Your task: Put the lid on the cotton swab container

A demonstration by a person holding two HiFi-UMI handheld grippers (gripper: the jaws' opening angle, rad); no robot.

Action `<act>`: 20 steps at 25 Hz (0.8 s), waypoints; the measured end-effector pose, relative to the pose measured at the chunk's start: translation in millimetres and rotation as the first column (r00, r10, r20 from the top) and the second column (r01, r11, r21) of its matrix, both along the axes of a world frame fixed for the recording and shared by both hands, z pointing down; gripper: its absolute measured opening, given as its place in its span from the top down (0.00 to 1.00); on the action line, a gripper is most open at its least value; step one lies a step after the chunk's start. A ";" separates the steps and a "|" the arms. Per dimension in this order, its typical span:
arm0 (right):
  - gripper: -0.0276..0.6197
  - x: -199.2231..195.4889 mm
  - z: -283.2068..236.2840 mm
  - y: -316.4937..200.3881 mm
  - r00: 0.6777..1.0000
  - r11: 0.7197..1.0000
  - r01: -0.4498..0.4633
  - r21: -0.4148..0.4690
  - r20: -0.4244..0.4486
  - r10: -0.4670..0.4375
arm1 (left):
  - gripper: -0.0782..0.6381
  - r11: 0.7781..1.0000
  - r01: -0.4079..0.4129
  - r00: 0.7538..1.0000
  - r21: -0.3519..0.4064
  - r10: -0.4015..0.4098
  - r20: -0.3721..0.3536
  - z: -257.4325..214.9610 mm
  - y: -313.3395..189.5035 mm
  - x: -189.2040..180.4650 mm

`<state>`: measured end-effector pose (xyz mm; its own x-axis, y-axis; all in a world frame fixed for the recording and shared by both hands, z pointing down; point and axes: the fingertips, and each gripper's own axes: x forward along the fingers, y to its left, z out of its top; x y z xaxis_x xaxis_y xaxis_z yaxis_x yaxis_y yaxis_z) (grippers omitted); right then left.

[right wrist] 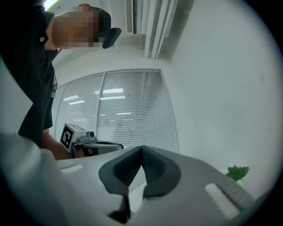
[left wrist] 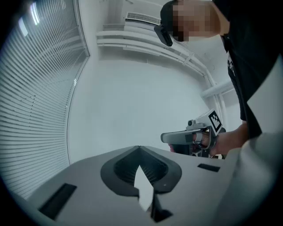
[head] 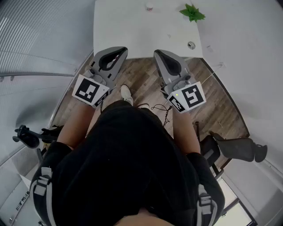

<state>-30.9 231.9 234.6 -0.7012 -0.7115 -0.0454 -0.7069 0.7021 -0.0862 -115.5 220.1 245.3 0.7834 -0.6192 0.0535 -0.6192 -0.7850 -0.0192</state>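
Note:
In the head view a white table [head: 132, 31] lies ahead of the person. A small pale container [head: 149, 6] stands at its far edge, too small to make out. A small round grey thing [head: 191, 45] lies near the table's right front corner. My left gripper [head: 120, 50] and right gripper [head: 159, 53] are held side by side just short of the table's near edge, both shut with nothing between the jaws. Both gripper views point up at walls: the left gripper [left wrist: 139, 148] and the right gripper [right wrist: 142, 148] show tips meeting.
A green plant [head: 192, 12] sits at the table's far right, also seen as the plant [right wrist: 238, 172] low right. Wood floor [head: 221, 101] lies below the grippers. Window blinds [left wrist: 35, 88] stand at the left, and chair parts [head: 236, 149] at the right.

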 end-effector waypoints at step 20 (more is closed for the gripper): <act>0.94 -3.9 -1.7 18.0 1.000 1.000 0.018 -0.010 0.014 -0.018 | 0.88 1.000 0.007 1.000 0.000 -0.007 0.012 -0.9 20.6 -1.2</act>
<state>-34.8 249.9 232.9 -0.7130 -0.6995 -0.0482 -0.6930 0.7135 -0.1034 -116.7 240.7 244.4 0.7784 -0.6247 0.0626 -0.6244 -0.7807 -0.0268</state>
